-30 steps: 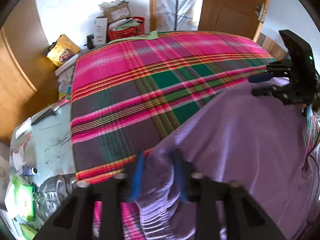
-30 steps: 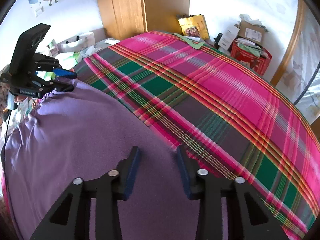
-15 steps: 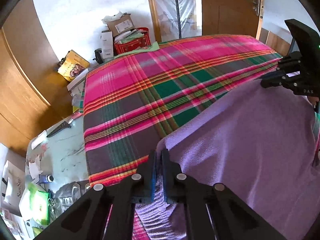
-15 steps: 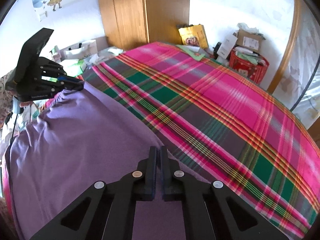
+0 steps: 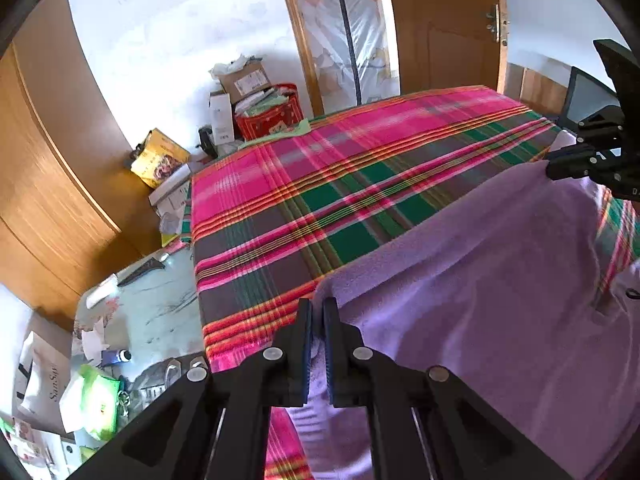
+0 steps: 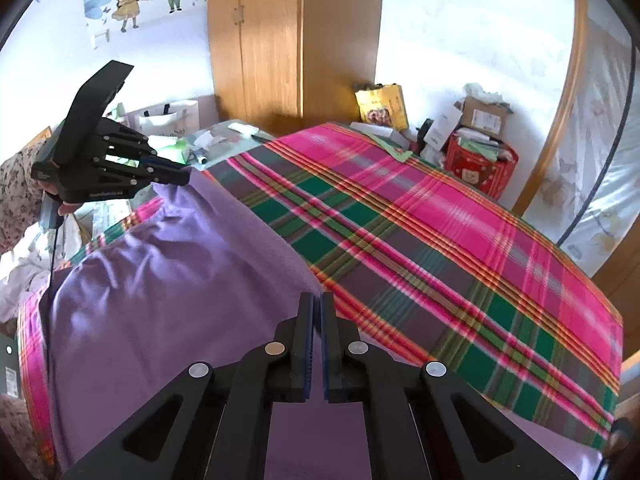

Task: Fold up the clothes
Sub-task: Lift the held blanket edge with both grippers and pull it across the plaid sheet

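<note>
- Closest to me, the left tool (image 5: 316,320) had its jaws pinched nearly together on one corner of the purple garment (image 5: 480,280), with the fleecy edge caught right between the pads.
- The right tool (image 6: 316,316) was just as narrow, clamped on the opposite corner of the same edge. Its jaws had only just snapped closed, and the cloth was in between them.
- So both corners were gripped and the edge between them looked lifted off the bed, stretched from one tool to the other. The rest of the garment draped down toward the near side of the bed.
- Progress-wise, I'd say this was early: no fold was visible yet, just the pick-up done. Carrying that edge over and laying it down was all still to come, plus whatever further folds it needed.
- Further out, the plaid blanket (image 6: 440,240) covered the bed and was bare of other clothes, so plenty of room to fold onto.
- Way back there were cardboard boxes and a red basket (image 5: 272,116) by the wall, plus a wooden wardrobe (image 6: 296,40).
</note>
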